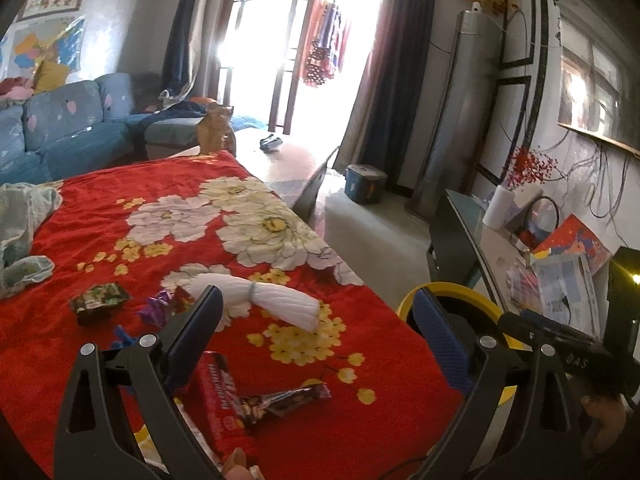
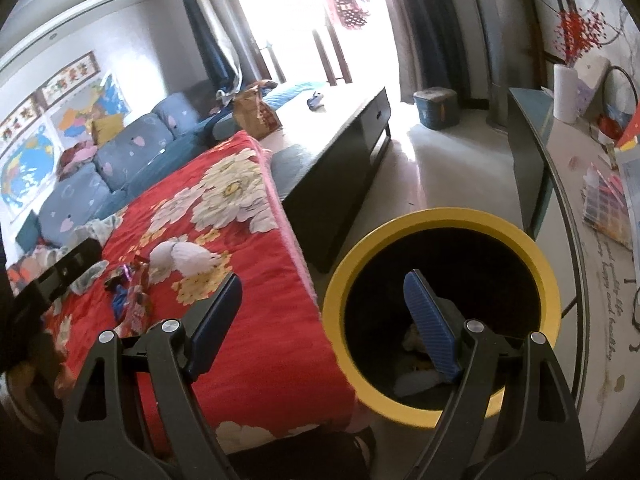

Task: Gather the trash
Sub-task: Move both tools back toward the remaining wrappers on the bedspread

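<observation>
Red floral blanket point(image 1: 240, 360) beside you carries most of the trash: a red wrapper point(image 1: 218, 396), a dark bar wrapper point(image 1: 280, 400), more beyond. Your left gripper point(image 1: 316, 340) and right gripper point(image 2: 320, 316) gape empty; the yellow-rimmed bin point(image 2: 440, 216) holds some scraps.

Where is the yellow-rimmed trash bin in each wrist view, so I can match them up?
Left wrist: yellow-rimmed bin at lower right, mostly hidden behind the gripper finger.
Right wrist: bin at centre right, its dark inside open to view.
Shared landmark: red floral blanket, left of the bin in both.
</observation>
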The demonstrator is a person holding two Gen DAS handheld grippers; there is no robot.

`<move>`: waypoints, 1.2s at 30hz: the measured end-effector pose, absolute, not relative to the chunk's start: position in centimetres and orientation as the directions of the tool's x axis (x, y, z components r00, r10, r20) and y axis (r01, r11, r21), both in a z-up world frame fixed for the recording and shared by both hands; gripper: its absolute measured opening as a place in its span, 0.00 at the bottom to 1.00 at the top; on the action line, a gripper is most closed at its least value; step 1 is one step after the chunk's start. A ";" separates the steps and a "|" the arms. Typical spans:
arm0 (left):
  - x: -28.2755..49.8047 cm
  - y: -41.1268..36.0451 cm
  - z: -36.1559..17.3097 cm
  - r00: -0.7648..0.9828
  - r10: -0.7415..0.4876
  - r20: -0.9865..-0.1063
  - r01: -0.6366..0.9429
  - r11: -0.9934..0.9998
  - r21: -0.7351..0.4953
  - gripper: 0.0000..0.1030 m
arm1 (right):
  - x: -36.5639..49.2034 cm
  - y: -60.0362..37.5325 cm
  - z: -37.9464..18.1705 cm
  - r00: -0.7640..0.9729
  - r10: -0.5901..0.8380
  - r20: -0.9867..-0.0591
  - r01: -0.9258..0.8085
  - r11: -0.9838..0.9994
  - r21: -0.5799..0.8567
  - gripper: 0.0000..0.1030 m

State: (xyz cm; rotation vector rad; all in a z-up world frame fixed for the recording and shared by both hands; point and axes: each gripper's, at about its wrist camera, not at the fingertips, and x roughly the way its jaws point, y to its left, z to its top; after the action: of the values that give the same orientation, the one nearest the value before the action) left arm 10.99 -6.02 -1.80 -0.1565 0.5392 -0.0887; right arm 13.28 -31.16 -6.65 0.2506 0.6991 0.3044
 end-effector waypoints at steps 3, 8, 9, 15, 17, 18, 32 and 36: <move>10.9 -5.3 -1.7 0.858 -0.114 -0.500 0.026 0.984 -0.178 0.90 | 12.9 -30.1 -6.5 0.718 0.370 -0.590 -0.219 0.924 0.313 0.73; 10.7 -3.9 -1.6 0.865 -0.090 -0.494 -0.005 0.982 -0.187 0.90 | 12.1 -27.8 -5.9 0.701 0.416 -0.580 -0.294 0.909 0.296 0.73; 10.6 -3.5 -1.5 0.866 -0.082 -0.492 -0.014 0.982 -0.189 0.90 | 12.0 -27.4 -5.8 0.696 0.426 -0.578 -0.310 0.905 0.292 0.73; 10.4 -1.7 -1.4 0.871 -0.050 -0.489 -0.057 0.978 -0.201 0.90 | 10.7 -24.1 -5.5 0.649 0.503 -0.571 -0.422 0.862 0.281 0.73; 10.3 -1.0 -1.3 0.871 -0.039 -0.489 -0.071 0.976 -0.204 0.90 | 10.2 -23.2 -5.4 0.635 0.525 -0.567 -0.454 0.847 0.277 0.73; 10.2 -0.6 -1.3 0.872 -0.033 -0.489 -0.080 0.975 -0.207 0.90 | 10.0 -22.7 -5.3 0.629 0.534 -0.566 -0.469 0.840 0.272 0.73; 9.2 5.5 -1.2 0.868 0.085 -0.490 -0.225 0.945 -0.236 0.90 | 6.9 -17.1 -5.0 0.513 0.627 -0.586 -0.643 0.733 0.222 0.73; 9.0 7.1 -1.5 0.860 0.112 -0.499 -0.264 0.933 -0.245 0.90 | 6.2 -15.4 -5.1 0.477 0.647 -0.594 -0.684 0.698 0.212 0.73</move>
State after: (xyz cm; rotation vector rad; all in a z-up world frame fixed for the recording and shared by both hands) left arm 9.05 7.09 -1.51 -0.3137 0.5002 0.2003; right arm 6.16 -15.42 -5.09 -0.0570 0.7007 0.8134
